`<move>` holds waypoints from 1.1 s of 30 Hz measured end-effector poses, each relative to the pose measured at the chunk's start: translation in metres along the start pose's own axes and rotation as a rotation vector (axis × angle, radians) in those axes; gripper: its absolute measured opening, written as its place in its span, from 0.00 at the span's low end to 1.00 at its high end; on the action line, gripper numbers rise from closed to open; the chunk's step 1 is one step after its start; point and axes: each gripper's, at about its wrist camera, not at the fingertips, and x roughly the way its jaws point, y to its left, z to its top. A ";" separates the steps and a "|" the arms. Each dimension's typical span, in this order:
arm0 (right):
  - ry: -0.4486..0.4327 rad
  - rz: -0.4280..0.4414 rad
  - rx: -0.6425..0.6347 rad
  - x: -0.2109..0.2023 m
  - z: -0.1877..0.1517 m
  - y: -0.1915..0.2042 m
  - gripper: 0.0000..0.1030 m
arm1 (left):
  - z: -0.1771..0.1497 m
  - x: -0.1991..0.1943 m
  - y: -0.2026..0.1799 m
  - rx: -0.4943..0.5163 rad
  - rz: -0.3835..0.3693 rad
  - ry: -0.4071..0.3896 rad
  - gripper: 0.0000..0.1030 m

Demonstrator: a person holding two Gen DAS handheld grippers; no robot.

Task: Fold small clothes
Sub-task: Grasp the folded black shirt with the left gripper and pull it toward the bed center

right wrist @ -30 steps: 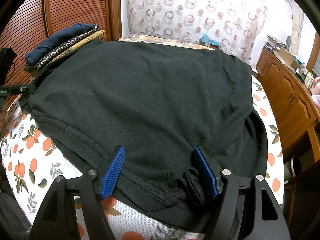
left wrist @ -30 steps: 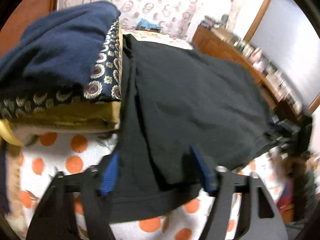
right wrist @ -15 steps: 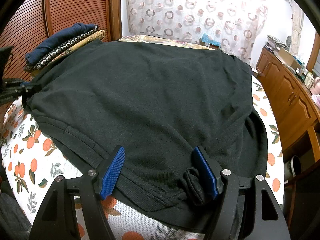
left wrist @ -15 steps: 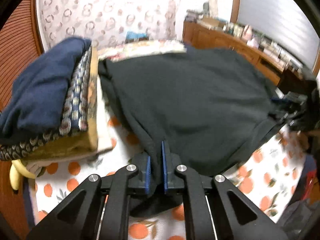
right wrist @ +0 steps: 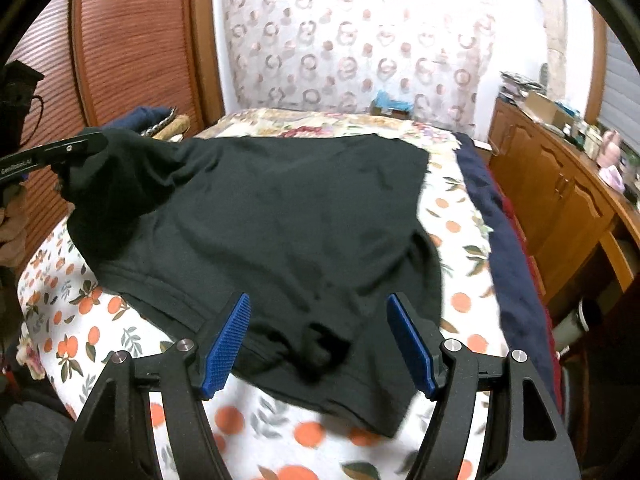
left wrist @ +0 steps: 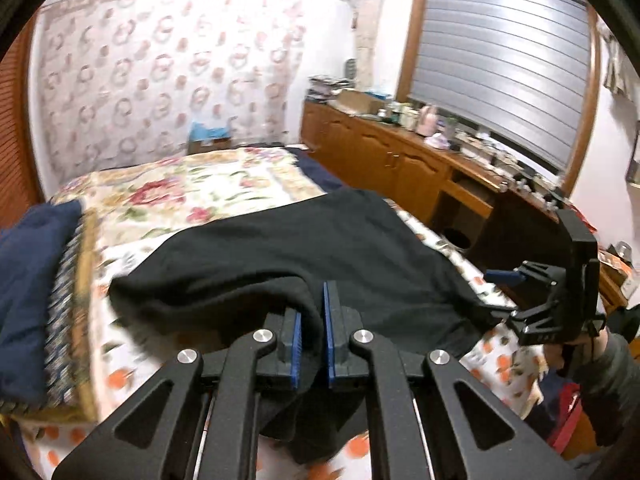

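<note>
Left wrist view: the black shirt point(left wrist: 304, 256) lies spread across the bed point(left wrist: 188, 196), on an orange-print sheet point(left wrist: 116, 380), with one edge lifted off the sheet and bunched between the blue pads of the left gripper point(left wrist: 311, 340). Its jaws are pressed together on that fold of cloth, and dark fabric hangs down below them. At the right edge of this view the right gripper point(left wrist: 508, 280) sits at the far corner of the shirt, held by a hand in a grey sleeve point(left wrist: 612, 364).

In the right wrist view, the right gripper point(right wrist: 318, 340) has its jaws spread wide, the blue pads point(right wrist: 228, 344) on either side of a small rumple at the shirt's near hem and clear of the cloth. The left gripper point(right wrist: 60, 152) appears at the left, with the shirt's corner raised and draped from it.

A stack of folded clothes point(left wrist: 36, 300), navy on top, sits to the left of the shirt. A wooden cabinet point(left wrist: 404, 160) with cluttered top runs along the right wall, under a shuttered window point(left wrist: 500, 56).
</note>
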 end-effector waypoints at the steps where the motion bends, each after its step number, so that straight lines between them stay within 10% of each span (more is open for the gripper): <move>1: -0.005 -0.004 0.007 -0.003 -0.003 -0.003 0.71 | 0.005 0.002 -0.007 0.009 -0.016 -0.001 0.09; 22: -0.032 -0.001 0.086 -0.024 -0.027 -0.013 0.71 | 0.018 0.051 -0.081 0.106 -0.174 0.123 0.15; 30: -0.042 0.001 0.088 -0.022 -0.019 -0.019 0.71 | 0.009 0.025 -0.078 0.107 -0.155 0.078 0.70; 33: -0.046 0.011 0.081 -0.021 -0.018 -0.015 0.71 | 0.004 0.009 -0.067 0.094 -0.128 0.046 0.76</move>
